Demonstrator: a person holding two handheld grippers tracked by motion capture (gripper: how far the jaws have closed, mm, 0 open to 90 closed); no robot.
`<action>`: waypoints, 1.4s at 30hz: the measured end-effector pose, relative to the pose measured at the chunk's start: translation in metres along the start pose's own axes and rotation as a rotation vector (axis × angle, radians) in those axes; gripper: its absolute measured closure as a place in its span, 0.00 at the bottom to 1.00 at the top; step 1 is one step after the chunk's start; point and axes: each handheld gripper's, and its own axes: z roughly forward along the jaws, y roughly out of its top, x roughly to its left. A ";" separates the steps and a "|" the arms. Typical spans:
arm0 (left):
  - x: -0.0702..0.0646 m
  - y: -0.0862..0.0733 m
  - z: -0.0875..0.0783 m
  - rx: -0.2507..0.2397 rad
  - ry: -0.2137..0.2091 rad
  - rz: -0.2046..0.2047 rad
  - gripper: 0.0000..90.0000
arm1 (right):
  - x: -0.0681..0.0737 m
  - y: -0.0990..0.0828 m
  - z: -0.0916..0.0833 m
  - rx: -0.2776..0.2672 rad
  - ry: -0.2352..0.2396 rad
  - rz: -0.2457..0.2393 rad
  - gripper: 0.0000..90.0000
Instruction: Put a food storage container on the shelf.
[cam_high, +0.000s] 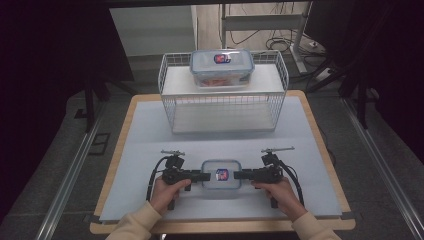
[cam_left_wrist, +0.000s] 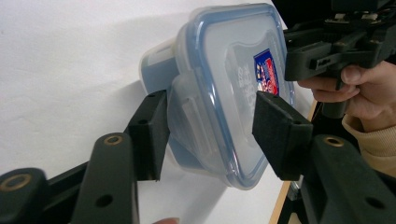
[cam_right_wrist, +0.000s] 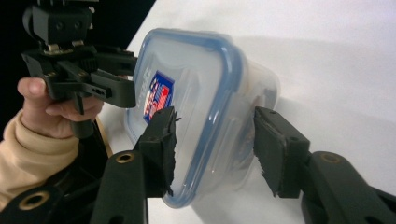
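A small clear container (cam_high: 221, 175) with a blue-rimmed lid and a red-and-blue label lies on the pale mat near the front edge. My left gripper (cam_high: 204, 176) holds its left end and my right gripper (cam_high: 238, 175) holds its right end. Both are turned on their sides. In the left gripper view the container (cam_left_wrist: 219, 79) has its side latch flap between the pads of the left gripper (cam_left_wrist: 210, 116), one pad on the lid, one against the flap. The right gripper (cam_right_wrist: 212, 126) clamps the opposite end of the container (cam_right_wrist: 196, 84) the same way.
A white wire shelf rack (cam_high: 223, 105) stands at the back of the table, with a larger lidded container (cam_high: 221, 67) on its top. The table's front edge (cam_high: 220, 226) runs just behind my hands. Metal rails flank the table on the floor.
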 end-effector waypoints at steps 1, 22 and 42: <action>-0.001 0.000 0.000 -0.001 0.004 0.004 0.53 | 0.000 0.000 -0.001 -0.003 0.003 0.004 0.58; -0.006 -0.006 -0.007 -0.021 0.006 0.041 0.58 | 0.003 -0.002 -0.005 -0.001 0.027 -0.050 0.61; -0.020 0.005 -0.015 -0.055 0.038 0.114 0.59 | 0.015 0.005 -0.013 -0.048 0.017 -0.104 0.61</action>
